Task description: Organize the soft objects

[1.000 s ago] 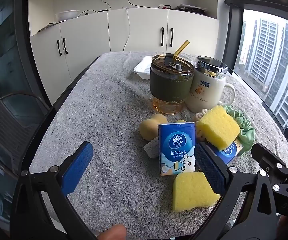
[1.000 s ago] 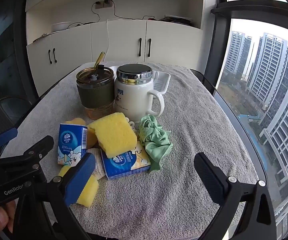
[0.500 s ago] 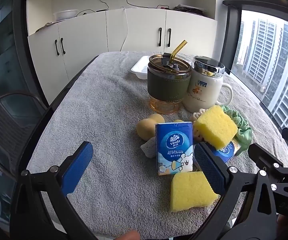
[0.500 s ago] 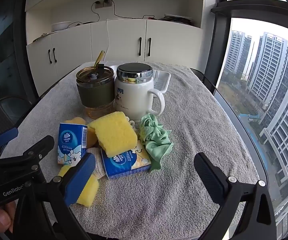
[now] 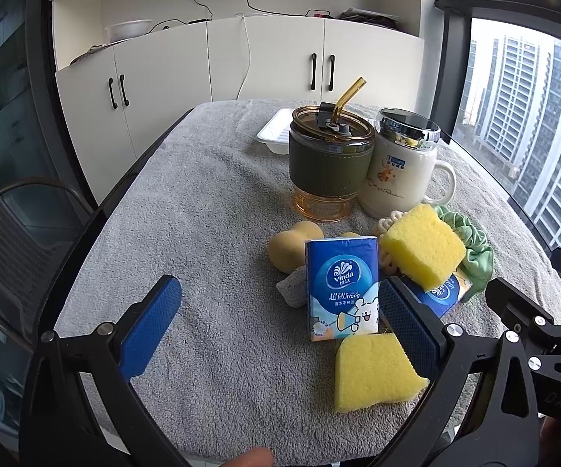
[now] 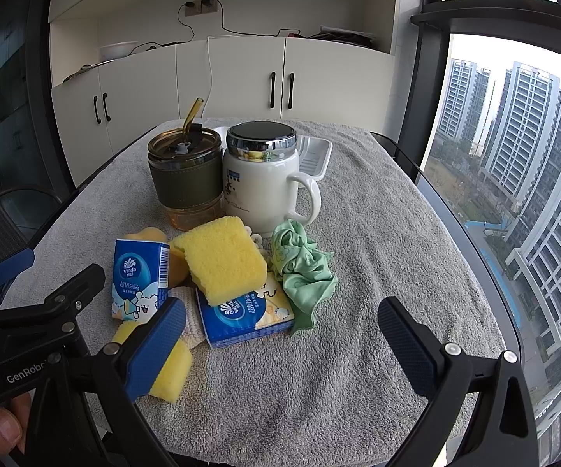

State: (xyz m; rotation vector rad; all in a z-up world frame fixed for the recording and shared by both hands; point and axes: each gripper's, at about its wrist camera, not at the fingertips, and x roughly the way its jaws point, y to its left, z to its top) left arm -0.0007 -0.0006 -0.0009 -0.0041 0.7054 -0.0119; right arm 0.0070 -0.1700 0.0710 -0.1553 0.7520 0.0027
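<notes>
A heap of soft things lies on the grey towel-covered table (image 5: 202, 210). An upright blue tissue pack (image 5: 342, 287) (image 6: 138, 274) stands in front of a tan sponge (image 5: 294, 245). One yellow sponge (image 5: 422, 245) (image 6: 222, 258) rests tilted on a flat tissue pack (image 6: 247, 317). A second yellow sponge (image 5: 373, 369) (image 6: 167, 373) lies nearest me. A green scrunchie (image 6: 299, 262) (image 5: 473, 249) lies to the right. My left gripper (image 5: 280, 330) is open, its right finger beside the upright pack. My right gripper (image 6: 284, 350) is open, short of the flat pack.
Behind the heap stand a green-sleeved tumbler with a straw (image 5: 331, 163) (image 6: 185, 179) and a white lidded mug (image 5: 401, 171) (image 6: 266, 183). A white tray (image 5: 276, 136) (image 6: 313, 155) lies further back. White cabinets line the far wall. A window is on the right.
Both views have shifted only slightly; the left gripper has drifted a little, and the objects on the table have not moved.
</notes>
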